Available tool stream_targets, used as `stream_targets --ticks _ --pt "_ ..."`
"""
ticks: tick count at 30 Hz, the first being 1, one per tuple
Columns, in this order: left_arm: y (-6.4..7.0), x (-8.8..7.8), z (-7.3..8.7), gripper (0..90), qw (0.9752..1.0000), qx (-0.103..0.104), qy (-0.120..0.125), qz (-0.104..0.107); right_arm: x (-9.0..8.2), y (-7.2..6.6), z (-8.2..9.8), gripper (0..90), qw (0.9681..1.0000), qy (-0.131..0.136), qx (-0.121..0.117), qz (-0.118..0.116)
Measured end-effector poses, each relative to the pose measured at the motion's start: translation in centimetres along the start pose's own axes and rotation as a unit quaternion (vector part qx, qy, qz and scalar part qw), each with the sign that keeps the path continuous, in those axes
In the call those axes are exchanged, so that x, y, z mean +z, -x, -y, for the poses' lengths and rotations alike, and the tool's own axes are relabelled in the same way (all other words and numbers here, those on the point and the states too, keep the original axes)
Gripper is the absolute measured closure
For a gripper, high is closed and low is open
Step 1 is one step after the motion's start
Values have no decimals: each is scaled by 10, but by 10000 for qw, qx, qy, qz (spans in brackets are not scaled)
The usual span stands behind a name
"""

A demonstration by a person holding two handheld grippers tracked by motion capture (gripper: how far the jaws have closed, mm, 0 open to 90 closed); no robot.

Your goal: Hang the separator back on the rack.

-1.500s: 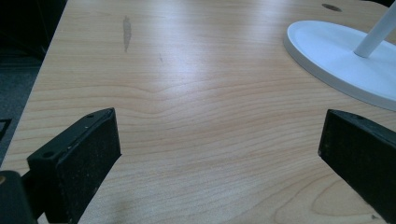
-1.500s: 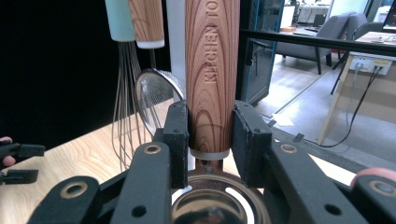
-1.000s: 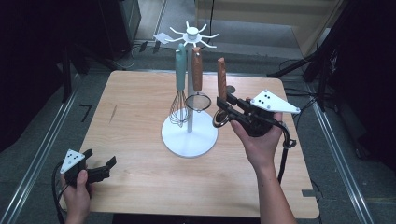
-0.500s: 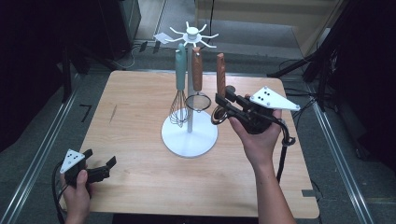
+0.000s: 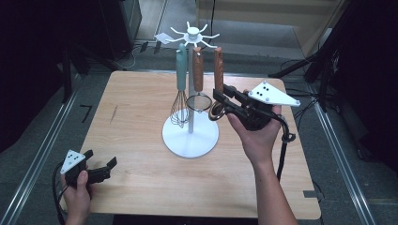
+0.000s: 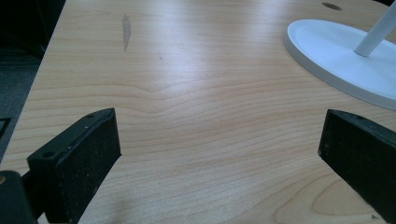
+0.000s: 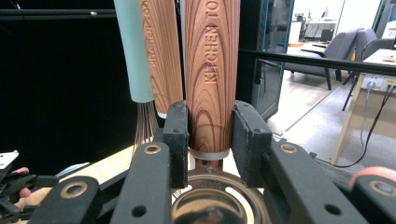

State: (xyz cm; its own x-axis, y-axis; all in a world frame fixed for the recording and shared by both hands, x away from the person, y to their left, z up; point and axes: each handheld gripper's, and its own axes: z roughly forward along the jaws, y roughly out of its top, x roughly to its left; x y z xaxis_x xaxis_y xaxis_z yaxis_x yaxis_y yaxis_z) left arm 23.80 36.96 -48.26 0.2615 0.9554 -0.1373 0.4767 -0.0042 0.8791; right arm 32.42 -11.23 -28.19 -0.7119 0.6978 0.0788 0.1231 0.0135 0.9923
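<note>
The wooden-handled utensil (image 7: 212,74) is clamped upright between the jaws of the right gripper (image 7: 212,140), beside the white rack (image 5: 190,136); its long axis is vertical; the left gripper (image 6: 219,154) is held wide, well apart.

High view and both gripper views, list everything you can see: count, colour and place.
table: 1, light wood, centre.
rack: 1, white, round base mid-table, pole with spoked top.
whisk: 1, teal handle, wire head, hanging at the rack's left.
strainer: 1, wood-grain handle, hanging in the middle.
held tool: 1, wood-grain handle, metal ring end, upright at the rack's right.
chairs: grey, in the room behind.
left gripper: 1, black, near left table edge, jaws open over bare wood.
right gripper: 1, black, clamped on the held tool's handle.
hands: 2, one on each gripper.
</note>
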Motion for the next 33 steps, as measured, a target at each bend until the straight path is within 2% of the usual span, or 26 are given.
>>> stream_targets --ticks 10,20,28,33 --pt "0 0 0 0 10000 12 -9 0 -3 -1 -2 709 10000 83 -21 -32" --pt "0 0 0 0 10000 20 -19 -2 0 -1 -10 710 9999 41 -16 -123" --pt "0 0 0 0 10000 0 -9 -12 6 0 -12 710 9997 -53 83 -219" --pt "0 0 0 0 10000 -14 1 -12 6 2 -13 709 9997 16 168 -164"
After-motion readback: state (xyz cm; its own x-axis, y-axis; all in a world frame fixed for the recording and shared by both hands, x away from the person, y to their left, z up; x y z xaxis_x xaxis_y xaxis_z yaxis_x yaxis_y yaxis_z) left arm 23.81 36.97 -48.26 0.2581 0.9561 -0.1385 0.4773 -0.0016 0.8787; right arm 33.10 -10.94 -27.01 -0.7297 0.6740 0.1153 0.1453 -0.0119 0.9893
